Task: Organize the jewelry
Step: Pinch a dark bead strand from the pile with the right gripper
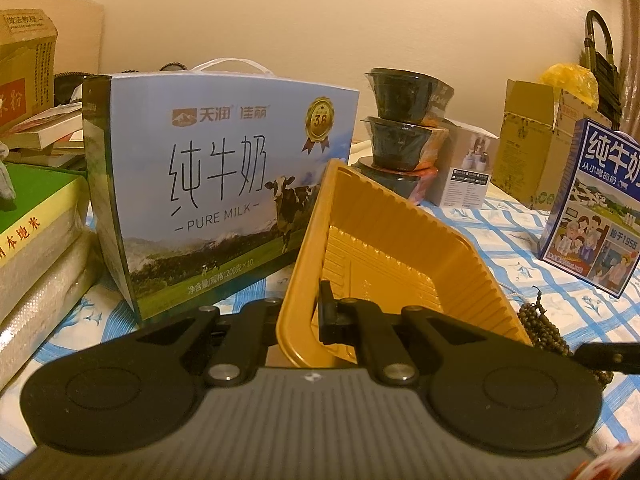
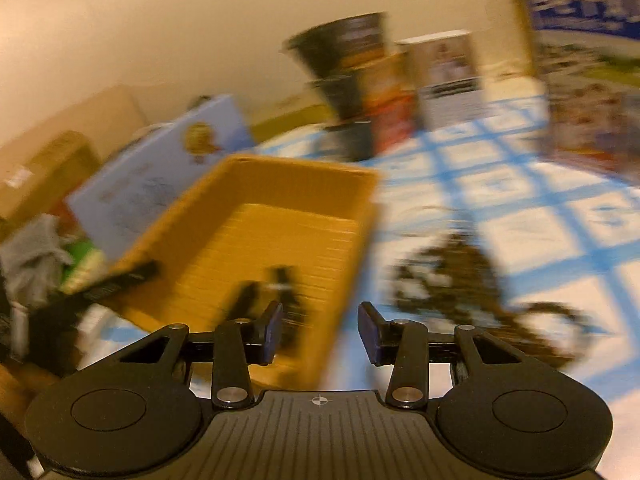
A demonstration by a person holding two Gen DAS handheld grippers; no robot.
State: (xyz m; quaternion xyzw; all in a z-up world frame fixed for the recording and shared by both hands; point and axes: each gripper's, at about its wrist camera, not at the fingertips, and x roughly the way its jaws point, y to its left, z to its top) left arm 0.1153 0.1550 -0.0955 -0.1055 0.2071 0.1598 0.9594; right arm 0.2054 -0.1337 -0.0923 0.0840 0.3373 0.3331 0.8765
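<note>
Tray (image 1: 384, 248) pinched by its near wall in left gripper (image 1: 308, 320), tilted up off the checked tablecloth (image 1: 500, 232); right gripper (image 2: 320, 332) gaping, empty; dark bead strand (image 2: 460, 276) heaped just right of tray; best steadied, lowered squarely onto beads, then closed gently.

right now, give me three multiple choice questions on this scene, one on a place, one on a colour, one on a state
1. Where do the beads lie?
A. on the checked cloth beside the tray
B. inside the tray
C. on top of the milk box

2. What colour is the tray?
A. green
B. yellow
C. white

3. How does the left gripper stand?
A. open, holding nothing
B. shut on the beads
C. shut on the tray's rim

Answers: 1 A, the beads sit on the cloth right of the tray. 2 B, its ribbed walls are yellow. 3 C, its fingers pinch the near rim, tilting the tray.
</note>
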